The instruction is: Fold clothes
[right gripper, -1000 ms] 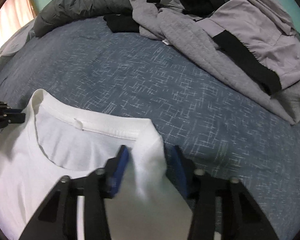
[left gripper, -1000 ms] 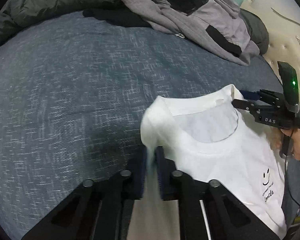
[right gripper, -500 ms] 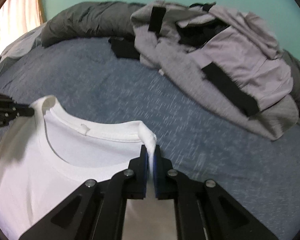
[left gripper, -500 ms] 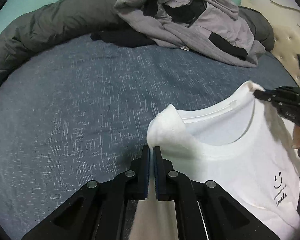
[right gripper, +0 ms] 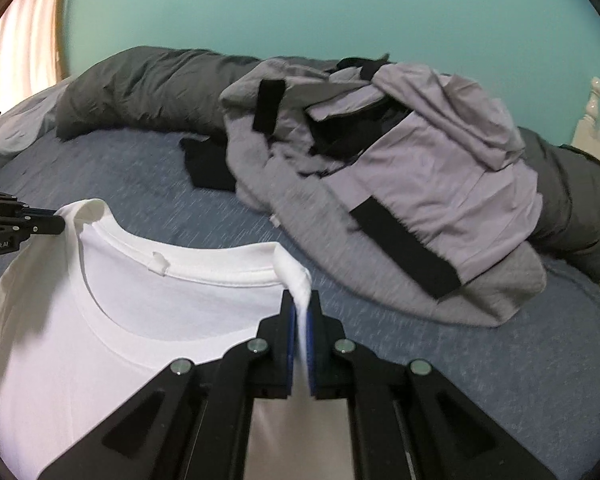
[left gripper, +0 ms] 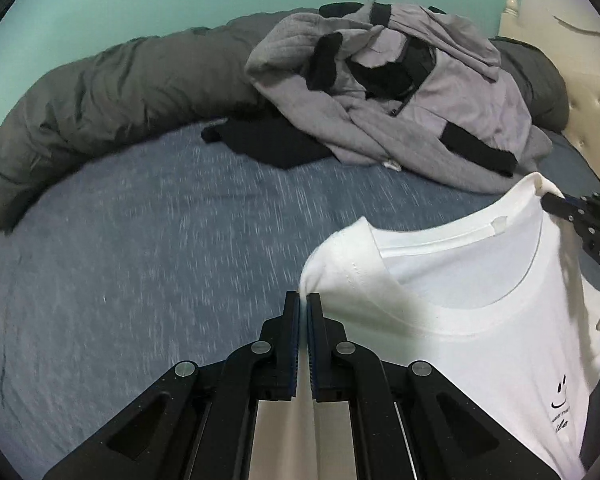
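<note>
Currently one white T-shirt point(left gripper: 480, 344) hangs lifted above the blue bedsheet point(left gripper: 140, 260), neck opening facing the cameras, a small smiley print low on its front. Left gripper point(left gripper: 303, 304) is pinched closed on one shoulder of the shirt; right gripper point(right gripper: 300, 308) is clamped on the other shoulder, white cloth bunched between its pads. Risks: each bite is thin, so fabric could slip out if the shoulders are pulled apart hard; uneven height would lay it down skewed. Beyond the shirt: one grey clothes heap point(right gripper: 380, 184), one black garment point(left gripper: 268, 144) at its edge, one dark duvet point(left gripper: 100, 92).
</note>
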